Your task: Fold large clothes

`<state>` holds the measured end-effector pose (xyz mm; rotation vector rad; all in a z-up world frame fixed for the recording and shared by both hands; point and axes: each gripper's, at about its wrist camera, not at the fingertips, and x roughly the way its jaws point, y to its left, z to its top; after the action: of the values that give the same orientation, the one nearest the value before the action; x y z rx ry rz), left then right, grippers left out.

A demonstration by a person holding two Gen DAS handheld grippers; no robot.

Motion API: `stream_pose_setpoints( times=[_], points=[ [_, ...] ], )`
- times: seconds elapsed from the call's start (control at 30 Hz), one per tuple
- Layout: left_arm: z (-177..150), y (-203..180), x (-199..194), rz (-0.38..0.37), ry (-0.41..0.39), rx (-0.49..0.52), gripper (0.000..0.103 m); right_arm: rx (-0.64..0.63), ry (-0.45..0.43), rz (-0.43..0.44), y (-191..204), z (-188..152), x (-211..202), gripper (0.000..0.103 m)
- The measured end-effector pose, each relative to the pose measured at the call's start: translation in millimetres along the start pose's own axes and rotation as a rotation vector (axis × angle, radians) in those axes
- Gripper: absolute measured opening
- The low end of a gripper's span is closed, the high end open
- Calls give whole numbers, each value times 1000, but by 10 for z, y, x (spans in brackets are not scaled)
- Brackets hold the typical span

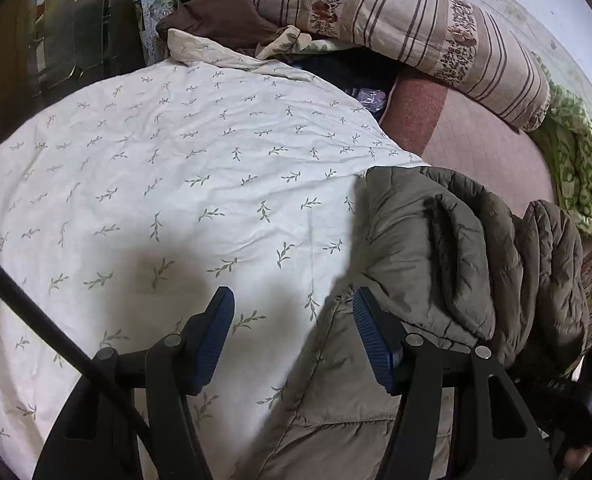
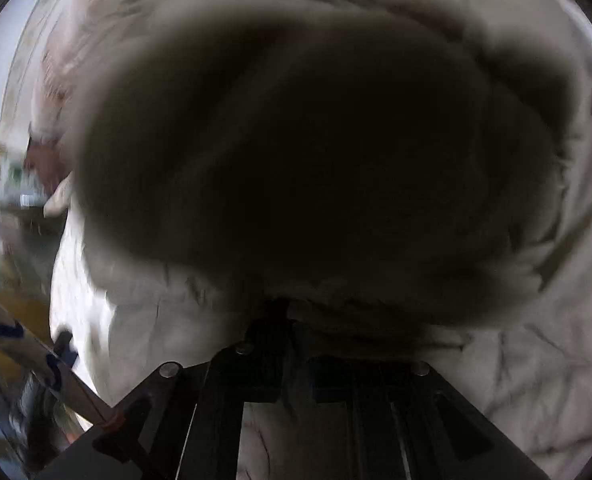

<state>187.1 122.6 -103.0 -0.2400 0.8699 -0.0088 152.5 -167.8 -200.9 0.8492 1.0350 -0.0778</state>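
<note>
- Olive-green quilted puffer jacket [image 1: 436,248] lies bunched on the right side of the bed, partly on the cream quilt with a green sprig print [image 1: 176,168] and partly on the reddish-brown mattress cover [image 1: 476,140]; the broad flat quilt likely serves as the folding surface.
- Left gripper [image 1: 294,320], black with blue ribbed pads, hangs over the jacket's near edge with its jaws about half apart and nothing between them; my guess is it is lined up to take the hem or pin it flat.
- Right gripper [image 2: 294,360] has its jaws drawn together, and dark, blurred fabric fills the view just ahead of its tips. It seems to pinch the jacket's cloth, though the blur leaves the exact contact uncertain.
- Striped beige pillow with floral bands [image 1: 408,28] and green leaf-patterned blanket [image 1: 576,176] sit pushed along the far wall, probably to keep the middle free.
- Folding looks barely started: the jacket is still crumpled, sleeves not laid out.
</note>
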Motion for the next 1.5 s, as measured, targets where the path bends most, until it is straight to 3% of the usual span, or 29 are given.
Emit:
stream_pose_setpoints(
  times=[0.1,0.13,0.23,0.4,0.53,0.67,0.77,0.87,0.9,1.07,1.27,1.37,1.43,1.5],
  points=[
    [-11,-46,13,6,0,15,61,-87,-5,-16,149,-67,-181,16],
    [-10,-51,17,5,2,18,61,-140,-15,-22,207,-121,-281,23],
    [-12,-67,29,-2,12,21,61,-235,-41,-26,282,-335,-634,71],
    [-13,-60,-17,-14,6,15,61,-364,-119,-47,370,-541,-1292,69],
    [-9,-84,-38,4,-15,26,61,-393,-296,-133,491,-136,-1621,67],
    [-32,-103,10,14,2,37,61,-387,-382,-258,696,403,-1336,67],
    [-27,-104,25,18,8,39,61,-384,-326,-312,731,578,-864,67],
    [-11,-123,32,10,9,46,61,-367,-169,-338,622,565,-199,68],
    [-6,-135,32,11,6,52,61,-360,-167,-355,587,536,-86,68],
    [-8,-165,45,16,10,66,61,-404,-192,-385,664,553,-136,67],
    [-7,-157,23,13,7,60,61,-384,-342,-240,810,292,-778,67],
    [-16,-162,38,13,17,64,61,-429,-276,-257,922,199,-486,67],
    [-23,-164,45,16,21,65,61,-454,-199,-322,907,117,-138,67],
    [-16,-165,46,17,18,67,61,-468,-179,-369,882,107,57,68]
  ],
)
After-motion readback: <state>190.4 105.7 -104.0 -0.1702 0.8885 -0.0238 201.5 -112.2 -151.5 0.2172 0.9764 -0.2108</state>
